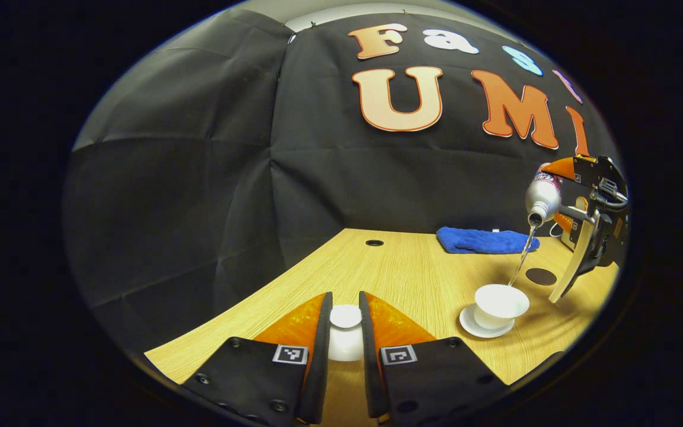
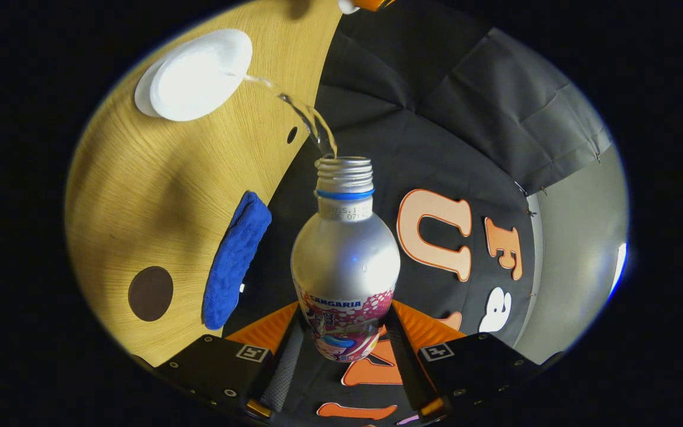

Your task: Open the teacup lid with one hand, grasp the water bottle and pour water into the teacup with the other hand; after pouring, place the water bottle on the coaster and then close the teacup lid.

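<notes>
Pouring under way. Lid (image 1: 345,332) already off teacup (image 1: 498,305), pinched between fingers of left gripper (image 1: 345,350), held off to left of cup, above table (image 1: 401,267). Bottle (image 2: 345,261) clamped low on body by right gripper (image 2: 346,350), fingers pressing both sides, tipped so neck points at cup. Thin stream of water (image 1: 522,256) running from mouth down to cup rim; in right gripper view stream (image 2: 294,110) landing at edge of teacup (image 2: 199,74). Fill level not readable.

Left to do, judging by layout: finish pour, right bottle, set on coaster (image 1: 541,276), put lid back on cup.

Looks: cup white, open bowl shape, sitting on white saucer (image 1: 469,323) near right side of table. Lid white, small knob up. Bottle silver metal, uncapped, threaded neck with blue ring, colourful label wrap near base. Coaster dark round disc, bare, just behind cup. Blue cloth (image 1: 484,240) farther back, near wall.
</notes>
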### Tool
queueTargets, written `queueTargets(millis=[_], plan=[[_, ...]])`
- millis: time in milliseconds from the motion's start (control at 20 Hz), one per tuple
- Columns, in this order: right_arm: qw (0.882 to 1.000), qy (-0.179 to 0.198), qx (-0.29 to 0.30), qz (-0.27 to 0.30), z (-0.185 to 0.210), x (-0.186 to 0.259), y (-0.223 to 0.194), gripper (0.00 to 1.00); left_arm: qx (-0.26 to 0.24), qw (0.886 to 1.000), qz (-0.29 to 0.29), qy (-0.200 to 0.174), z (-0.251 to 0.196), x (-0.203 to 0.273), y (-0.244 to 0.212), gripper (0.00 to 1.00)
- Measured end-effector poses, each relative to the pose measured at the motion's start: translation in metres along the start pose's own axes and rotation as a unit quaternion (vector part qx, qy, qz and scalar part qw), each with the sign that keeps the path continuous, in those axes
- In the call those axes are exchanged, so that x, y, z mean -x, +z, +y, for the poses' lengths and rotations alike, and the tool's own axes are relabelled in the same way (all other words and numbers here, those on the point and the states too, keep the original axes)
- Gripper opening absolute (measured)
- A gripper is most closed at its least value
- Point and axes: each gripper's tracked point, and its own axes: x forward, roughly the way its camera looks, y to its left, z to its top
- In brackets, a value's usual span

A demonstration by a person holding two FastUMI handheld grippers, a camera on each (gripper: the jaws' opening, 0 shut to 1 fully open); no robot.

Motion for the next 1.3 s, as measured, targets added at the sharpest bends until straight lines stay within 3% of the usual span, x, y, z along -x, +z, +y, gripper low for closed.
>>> queueTargets(millis=[600,650,700,1000,1050,1100,1300], plan=[[0.999,-0.023,0.029,-0.02,-0.011,-0.002,0.006,0.77,0.001,1.0,0.005,0.001,0.001,0.002,-0.002,0.3],[0.999,-0.025,0.032,-0.021,-0.012,-0.003,0.006,0.77,0.002,1.0,0.005,0.001,0.002,0.003,-0.002,0.34],[0.999,-0.025,0.034,-0.023,-0.012,-0.002,0.007,0.77,0.002,1.0,0.006,0.0,0.001,0.003,-0.002,0.3],[0.998,-0.022,0.057,-0.03,-0.016,-0.005,0.005,0.77,0.003,1.0,0.007,-0.001,0.001,0.003,-0.002,0.31],[0.997,-0.021,0.06,-0.032,-0.016,-0.006,0.006,0.73,0.003,1.0,0.007,-0.001,0.001,0.002,-0.002,0.31],[0.997,-0.021,0.063,-0.034,-0.017,-0.006,0.006,0.77,0.004,1.0,0.007,-0.001,0.001,0.002,-0.001,0.31],[0.996,-0.021,0.07,-0.043,-0.015,-0.001,0.012,0.77,0.004,1.0,0.008,-0.003,0.002,0.003,-0.002,0.31]])
